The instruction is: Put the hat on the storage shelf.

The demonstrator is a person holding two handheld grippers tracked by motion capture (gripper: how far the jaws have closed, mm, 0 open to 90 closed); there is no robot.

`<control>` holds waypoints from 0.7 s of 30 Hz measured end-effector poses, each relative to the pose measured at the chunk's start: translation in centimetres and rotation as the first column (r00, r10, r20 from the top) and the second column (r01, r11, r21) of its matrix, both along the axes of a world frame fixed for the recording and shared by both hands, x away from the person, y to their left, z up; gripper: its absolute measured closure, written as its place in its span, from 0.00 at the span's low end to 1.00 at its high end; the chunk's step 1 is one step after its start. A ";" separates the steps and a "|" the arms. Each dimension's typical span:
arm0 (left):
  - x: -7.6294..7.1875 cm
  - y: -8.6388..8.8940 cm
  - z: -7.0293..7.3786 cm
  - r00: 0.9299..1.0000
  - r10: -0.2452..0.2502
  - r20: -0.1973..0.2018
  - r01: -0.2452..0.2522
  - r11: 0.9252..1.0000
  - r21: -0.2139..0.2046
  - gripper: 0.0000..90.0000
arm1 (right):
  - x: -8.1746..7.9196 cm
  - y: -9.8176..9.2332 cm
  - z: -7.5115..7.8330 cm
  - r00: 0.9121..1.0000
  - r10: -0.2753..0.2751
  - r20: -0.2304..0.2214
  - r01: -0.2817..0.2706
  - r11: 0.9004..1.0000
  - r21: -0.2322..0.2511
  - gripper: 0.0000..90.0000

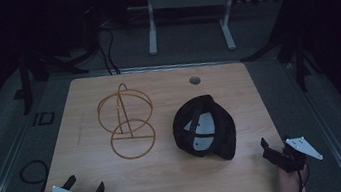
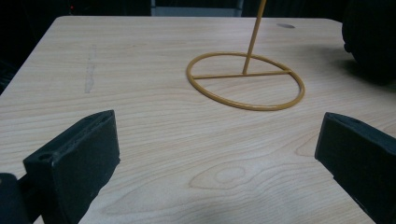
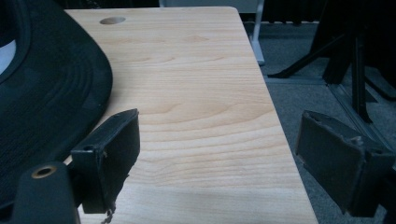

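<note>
**Both tongs wide open, nothing held**

Your left tongs (image 1: pixel 86 185) sit at the near left corner of the table (image 1: pixel 170 182), jaws spread wide with bare wood between them, gripping and touching nothing. In the left gripper view they (image 2: pixel 210 158) face the gold wire stand (image 2: pixel 246 80), whose round base ring lies flat on the table well ahead of the jaws, its thin post rising from the crossbar.

Your right tongs (image 1: pixel 273 148) rest at the near right edge, just as wide and just as empty. In the right gripper view the black cap (image 3: pixel 46 93) lies just beside the left jaw; whether they touch you cannot tell.

From the high view, the stand (image 1: pixel 127 122) is left of centre, and the cap (image 1: pixel 206 129) lies upside down to its right, apart from it. A cable hole (image 1: pixel 195 80) sits near the far edge.
</note>
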State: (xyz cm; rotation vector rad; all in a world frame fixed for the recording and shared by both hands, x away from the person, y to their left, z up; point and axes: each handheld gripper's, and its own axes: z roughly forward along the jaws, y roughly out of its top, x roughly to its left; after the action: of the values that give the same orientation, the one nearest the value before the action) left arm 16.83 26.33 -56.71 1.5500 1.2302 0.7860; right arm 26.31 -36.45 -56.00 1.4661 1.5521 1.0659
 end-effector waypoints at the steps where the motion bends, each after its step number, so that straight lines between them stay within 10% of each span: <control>1: 0.0 0.0 0.0 1.000 0.000 0.001 0.000 1.000 -0.001 0.00 | 0.0 -0.1 0.0 1.000 -0.006 0.001 0.006 1.000 0.011 0.15; 21: 0.0 0.0 0.2 1.000 0.010 0.019 -0.010 1.000 0.028 0.00 | 0.8 0.5 0.5 0.994 0.094 -0.063 -0.095 0.995 -0.004 0.15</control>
State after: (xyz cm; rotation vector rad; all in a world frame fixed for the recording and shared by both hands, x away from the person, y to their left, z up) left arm 16.87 26.33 -56.50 1.5569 1.2186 0.8260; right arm 27.14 -35.93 -55.46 1.4458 1.6824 1.0764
